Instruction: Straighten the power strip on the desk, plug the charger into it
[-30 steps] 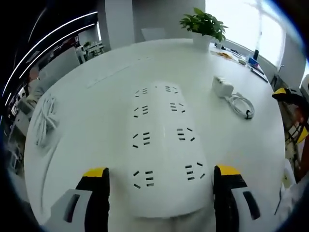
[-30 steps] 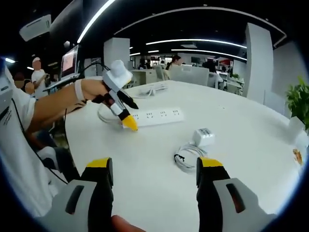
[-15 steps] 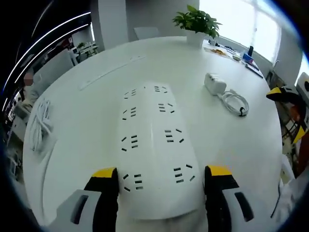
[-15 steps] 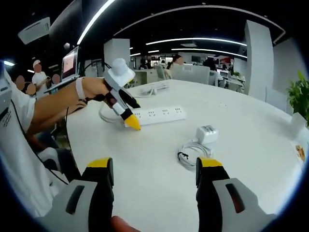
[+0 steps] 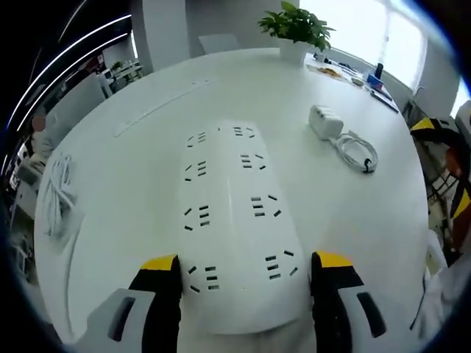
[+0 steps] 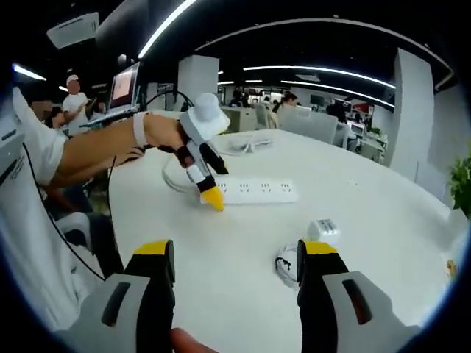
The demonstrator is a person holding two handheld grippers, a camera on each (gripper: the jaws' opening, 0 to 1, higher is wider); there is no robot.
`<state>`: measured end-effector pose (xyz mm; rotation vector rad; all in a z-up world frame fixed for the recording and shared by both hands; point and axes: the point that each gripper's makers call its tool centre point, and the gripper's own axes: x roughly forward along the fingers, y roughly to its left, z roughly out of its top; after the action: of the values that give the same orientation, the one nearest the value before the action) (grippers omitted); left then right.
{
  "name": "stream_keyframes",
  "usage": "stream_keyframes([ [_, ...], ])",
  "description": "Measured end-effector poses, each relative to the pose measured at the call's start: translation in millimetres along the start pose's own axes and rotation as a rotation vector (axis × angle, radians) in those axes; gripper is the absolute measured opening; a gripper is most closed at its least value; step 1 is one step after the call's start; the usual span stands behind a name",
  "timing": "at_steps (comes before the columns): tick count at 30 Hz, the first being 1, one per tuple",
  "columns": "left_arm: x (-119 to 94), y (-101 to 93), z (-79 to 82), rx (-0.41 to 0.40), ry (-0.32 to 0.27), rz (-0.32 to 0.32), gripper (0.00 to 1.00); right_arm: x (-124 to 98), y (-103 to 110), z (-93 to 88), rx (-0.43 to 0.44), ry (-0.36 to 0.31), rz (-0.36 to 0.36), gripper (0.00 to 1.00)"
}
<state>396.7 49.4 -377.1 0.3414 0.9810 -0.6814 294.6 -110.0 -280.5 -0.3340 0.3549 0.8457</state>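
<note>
The round white surface (image 5: pixel 132 184) carries everything, with a potted plant (image 5: pixel 296 26) at its far edge. The power strip (image 5: pixel 234 220) lies along the middle of the surface in the left gripper view, its near end between the yellow-tipped jaws of the left gripper (image 5: pixel 243 266), which look pressed against its two long sides, pinching it. The charger (image 5: pixel 324 121) sits to one side of the strip, well apart from it, its coiled cable (image 5: pixel 358 154) just beside it. In the right gripper view the right gripper (image 6: pixel 229 254) hangs above the surface with jaws spread and nothing between them. The likely trouble: a hold at one end only gives poor leverage, so the strip may pivot or slip free when turned; its trailing cord (image 6: pixel 173 176) could also drag it back crooked.
</note>
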Motion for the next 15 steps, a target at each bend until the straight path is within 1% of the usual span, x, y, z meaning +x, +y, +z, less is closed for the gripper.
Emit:
stream_keyframes([
  [4,0.1,0.1,0.3,0.008,-0.005,-0.005,0.72,16.9,4.3,14.9,-0.045,-0.021,0.074,0.66],
  [5,0.1,0.1,0.3,0.008,-0.008,-0.004,0.72,20.2,5.2,17.5,-0.069,-0.024,0.090,0.66],
  [6,0.0,0.1,0.3,0.008,-0.010,-0.004,0.72,26.4,5.9,21.4,-0.120,-0.023,0.114,0.66],
  [8,0.1,0.1,0.5,0.009,-0.012,-0.005,0.72,34.8,1.4,25.5,-0.180,-0.022,0.123,0.67],
  [10,0.0,-0.1,0.4,0.009,-0.010,-0.005,0.72,44.6,-7.5,27.2,-0.244,-0.008,0.127,0.68],
  [12,-0.1,0.0,0.3,0.010,-0.011,-0.005,0.72,54.7,-20.1,25.8,-0.301,0.025,0.117,0.68],
  [15,-0.1,0.0,0.6,0.009,-0.021,-0.005,0.72,66.2,-27.0,22.6,-0.369,0.066,0.142,0.69],
])
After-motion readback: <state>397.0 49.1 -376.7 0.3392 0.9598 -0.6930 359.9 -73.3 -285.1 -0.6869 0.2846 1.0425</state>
